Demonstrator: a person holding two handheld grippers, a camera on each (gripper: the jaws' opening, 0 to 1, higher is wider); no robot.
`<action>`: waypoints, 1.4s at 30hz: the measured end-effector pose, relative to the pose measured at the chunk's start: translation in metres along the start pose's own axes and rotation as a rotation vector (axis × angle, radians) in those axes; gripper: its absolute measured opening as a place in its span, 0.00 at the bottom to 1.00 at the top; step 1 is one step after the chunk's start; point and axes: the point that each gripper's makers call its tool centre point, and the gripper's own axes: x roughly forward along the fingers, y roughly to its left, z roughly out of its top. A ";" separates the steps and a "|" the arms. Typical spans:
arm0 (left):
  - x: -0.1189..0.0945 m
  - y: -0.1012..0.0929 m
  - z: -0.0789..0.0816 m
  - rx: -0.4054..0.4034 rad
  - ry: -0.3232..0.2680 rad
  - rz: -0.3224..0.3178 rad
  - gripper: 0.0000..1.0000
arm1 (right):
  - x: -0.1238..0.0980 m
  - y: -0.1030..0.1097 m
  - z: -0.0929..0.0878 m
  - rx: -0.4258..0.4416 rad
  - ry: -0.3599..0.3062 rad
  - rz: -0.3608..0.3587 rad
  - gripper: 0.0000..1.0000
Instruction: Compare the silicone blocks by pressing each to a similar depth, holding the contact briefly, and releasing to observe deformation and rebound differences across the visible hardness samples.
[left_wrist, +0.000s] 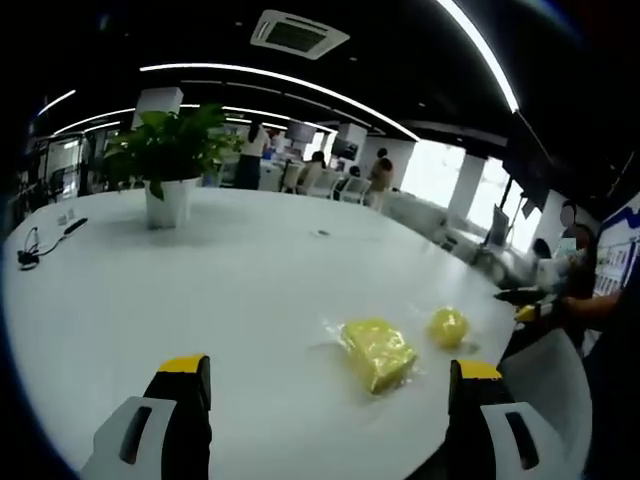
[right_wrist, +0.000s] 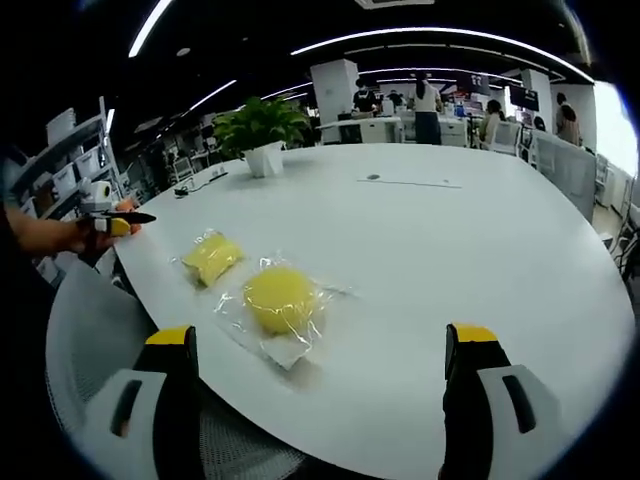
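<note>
Two bagged yellow blocks lie side by side; both tongs spread, empty.

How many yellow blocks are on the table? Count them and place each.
2, both in clear wrap near the table edge: a round block nearest the right claw's view and a squarish block beside it. None looks hidden.

Both grippers have black jaws, yellow tips, grey housings.

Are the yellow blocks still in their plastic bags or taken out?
Still bagged. Clear crinkled plastic surrounds the round yellow block and the rectangular yellow block, both lying on the white table.
</note>
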 end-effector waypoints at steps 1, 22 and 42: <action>0.001 0.000 0.002 0.018 0.004 0.001 1.00 | -0.002 0.000 0.000 0.020 -0.003 0.003 0.97; -0.015 -0.010 0.003 0.075 0.032 0.023 1.00 | -0.006 0.005 0.010 -0.043 0.016 0.023 0.97; -0.034 -0.003 -0.008 0.065 0.087 0.020 1.00 | -0.009 0.009 0.015 -0.032 0.015 0.031 0.97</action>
